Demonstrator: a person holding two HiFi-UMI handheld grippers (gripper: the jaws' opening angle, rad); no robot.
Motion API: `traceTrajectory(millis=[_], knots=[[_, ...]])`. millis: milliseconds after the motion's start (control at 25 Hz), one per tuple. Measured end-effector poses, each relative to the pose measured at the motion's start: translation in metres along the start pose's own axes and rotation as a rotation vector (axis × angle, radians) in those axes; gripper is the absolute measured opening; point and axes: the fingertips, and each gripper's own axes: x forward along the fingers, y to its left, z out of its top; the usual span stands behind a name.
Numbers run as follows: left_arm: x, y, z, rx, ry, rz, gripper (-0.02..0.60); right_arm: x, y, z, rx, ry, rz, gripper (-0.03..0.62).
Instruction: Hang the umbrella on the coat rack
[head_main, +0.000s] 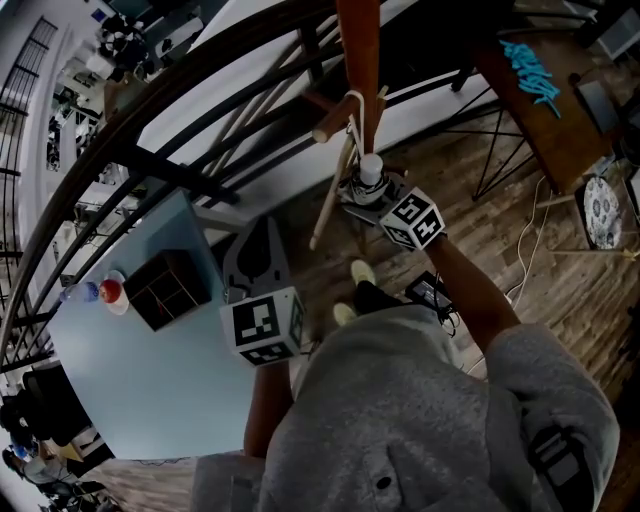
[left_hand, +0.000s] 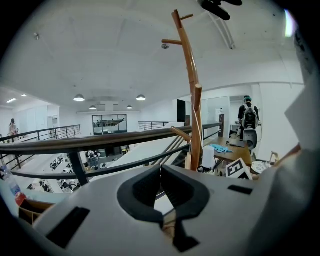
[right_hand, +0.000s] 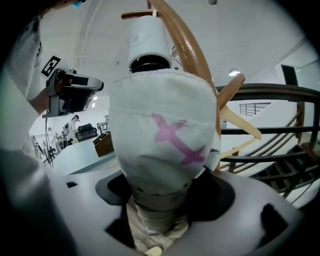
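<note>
Right gripper (right_hand: 161, 202) clamped round folded white umbrella with pink crosses (right_hand: 162, 132), held upright beside brown wooden coat rack (right_hand: 189, 50). Left gripper (left_hand: 161, 192) closed, empty. Risk: thin white strap (head_main: 360, 125) misses wooden peg (head_main: 335, 120); release then drops umbrella.

Mezzanine of an open-plan office or lab: a dark railing (left_hand: 100, 141) overlooks a lower floor (left_hand: 57, 172) of desks, under ceiling lamps (left_hand: 79, 98), beside a pale-blue table (head_main: 150, 390) on wood flooring (head_main: 560, 290).
</note>
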Motion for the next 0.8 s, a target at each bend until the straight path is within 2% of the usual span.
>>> traceTrajectory(millis=[400, 800], knots=[[-0.008, -0.004, 0.003, 0.009, -0.031, -0.018, 0.015, -0.022, -0.011, 0.004, 0.026, -0.048, -0.067, 0.305], [-0.019, -0.006, -0.005, -0.019, -0.032, -0.053, 0.015, -0.057, -0.007, 0.024, -0.017, -0.086, -0.185, 0.301]])
